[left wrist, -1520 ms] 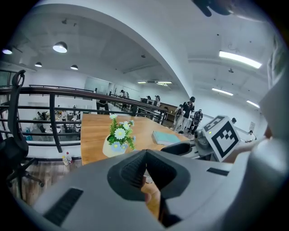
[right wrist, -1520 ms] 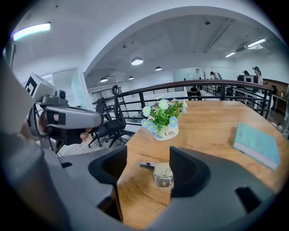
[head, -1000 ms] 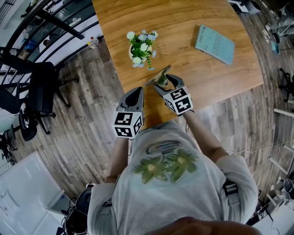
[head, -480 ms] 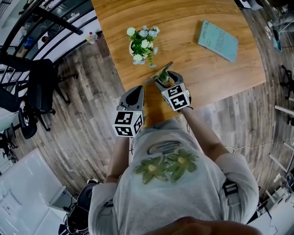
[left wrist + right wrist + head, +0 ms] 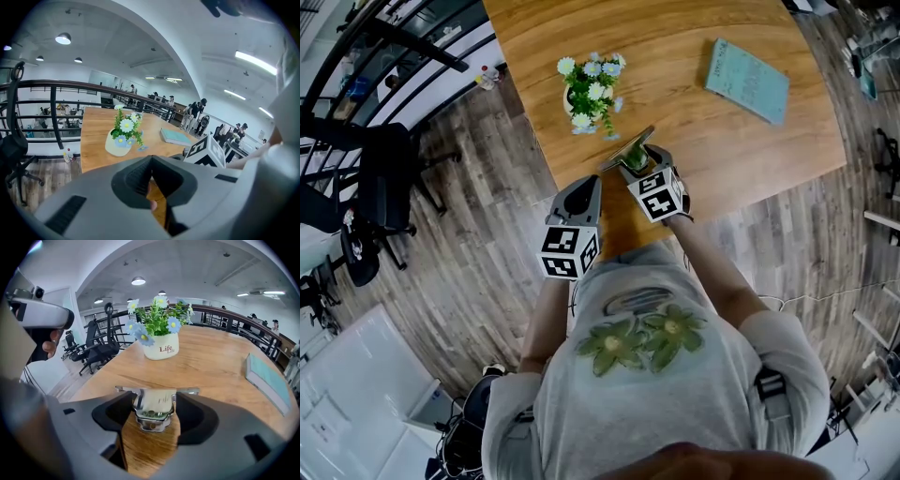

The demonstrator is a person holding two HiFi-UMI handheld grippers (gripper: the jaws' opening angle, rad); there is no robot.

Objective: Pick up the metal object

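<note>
**Right gripper [image 5: 153, 414] clamped on the metal object [image 5: 152, 422]**

Its jaws press the metal object from both sides, over the near edge of the wooden bench [image 5: 703, 141]. The left gripper [image 5: 151, 161], jaws together and empty, hangs just beside it at the bench's corner. Farther along the bench are a white flower pot [image 5: 161, 347] and a teal book [image 5: 747, 81]. Grey plank floor [image 5: 469, 272], a black railing [image 5: 389, 42] and an office chair [image 5: 380, 183] surround it.

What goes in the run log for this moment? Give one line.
right gripper: shut on metal object | left gripper: shut, empty | table: flower pot, book
</note>
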